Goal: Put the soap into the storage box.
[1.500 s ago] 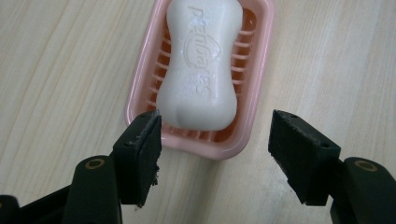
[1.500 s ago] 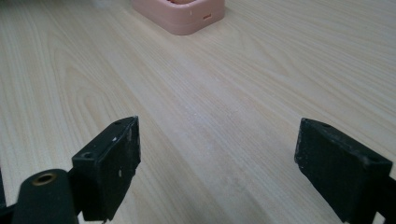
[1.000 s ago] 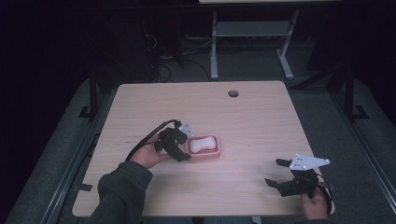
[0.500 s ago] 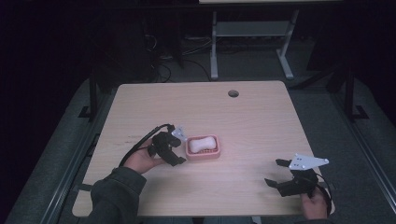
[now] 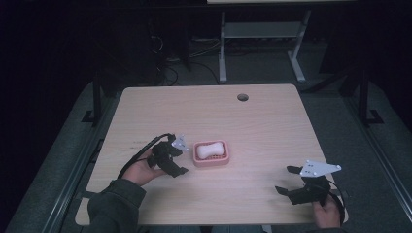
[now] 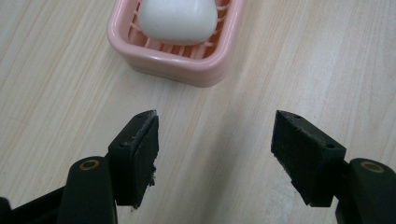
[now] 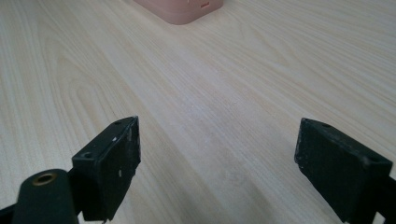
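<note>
A pink soap dish (image 5: 211, 154) sits near the middle of the wooden table (image 5: 262, 121), with a white bar of soap (image 5: 210, 148) lying in it. My left gripper (image 5: 180, 158) is just left of the dish, open and empty; in its own view the dish (image 6: 175, 51) and the soap (image 6: 177, 19) lie a short way ahead of the spread jaws, apart from them. My right gripper (image 5: 287, 180) hovers open and empty near the front right corner, far from the dish, whose corner (image 7: 180, 10) shows at the top of its view.
A round cable hole (image 5: 242, 97) marks the table's far edge. Beyond the table stand a white desk frame (image 5: 260, 39) and dark cables on the floor. Bare tabletop (image 5: 262, 145) lies between the dish and my right gripper.
My left gripper has drawn back left from the dish, away from the soap. The right gripper has stayed in place.
</note>
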The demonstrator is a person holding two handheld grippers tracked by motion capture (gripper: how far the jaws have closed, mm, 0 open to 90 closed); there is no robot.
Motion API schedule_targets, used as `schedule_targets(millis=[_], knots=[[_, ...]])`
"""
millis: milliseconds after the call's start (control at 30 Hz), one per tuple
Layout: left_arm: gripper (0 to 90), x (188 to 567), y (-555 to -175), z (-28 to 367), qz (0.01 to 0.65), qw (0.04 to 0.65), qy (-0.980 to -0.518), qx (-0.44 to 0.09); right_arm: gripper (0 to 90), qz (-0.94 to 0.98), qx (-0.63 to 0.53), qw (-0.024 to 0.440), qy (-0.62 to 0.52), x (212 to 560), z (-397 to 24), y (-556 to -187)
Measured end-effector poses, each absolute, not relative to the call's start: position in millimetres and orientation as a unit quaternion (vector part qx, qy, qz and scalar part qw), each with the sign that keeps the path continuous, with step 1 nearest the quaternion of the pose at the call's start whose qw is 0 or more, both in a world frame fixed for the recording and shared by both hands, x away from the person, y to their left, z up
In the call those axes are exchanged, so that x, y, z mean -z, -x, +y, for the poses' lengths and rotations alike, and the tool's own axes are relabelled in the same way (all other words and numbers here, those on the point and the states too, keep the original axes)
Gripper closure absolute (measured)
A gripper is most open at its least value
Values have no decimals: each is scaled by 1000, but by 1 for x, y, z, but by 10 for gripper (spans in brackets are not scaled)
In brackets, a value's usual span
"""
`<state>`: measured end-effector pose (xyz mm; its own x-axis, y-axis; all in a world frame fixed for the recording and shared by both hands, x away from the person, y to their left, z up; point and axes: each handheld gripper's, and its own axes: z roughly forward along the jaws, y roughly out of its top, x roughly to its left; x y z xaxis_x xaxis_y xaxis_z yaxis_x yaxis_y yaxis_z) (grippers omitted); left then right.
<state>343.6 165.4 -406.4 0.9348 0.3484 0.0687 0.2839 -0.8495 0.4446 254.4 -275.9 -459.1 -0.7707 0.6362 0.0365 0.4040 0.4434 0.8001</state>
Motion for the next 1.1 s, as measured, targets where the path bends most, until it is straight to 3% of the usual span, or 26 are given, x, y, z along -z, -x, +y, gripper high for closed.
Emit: schedule_targets(millis=[1100], knots=[[313, 418, -321, 197, 179, 223, -955, -73, 141, 841, -421, 134, -313, 461, -275, -255]])
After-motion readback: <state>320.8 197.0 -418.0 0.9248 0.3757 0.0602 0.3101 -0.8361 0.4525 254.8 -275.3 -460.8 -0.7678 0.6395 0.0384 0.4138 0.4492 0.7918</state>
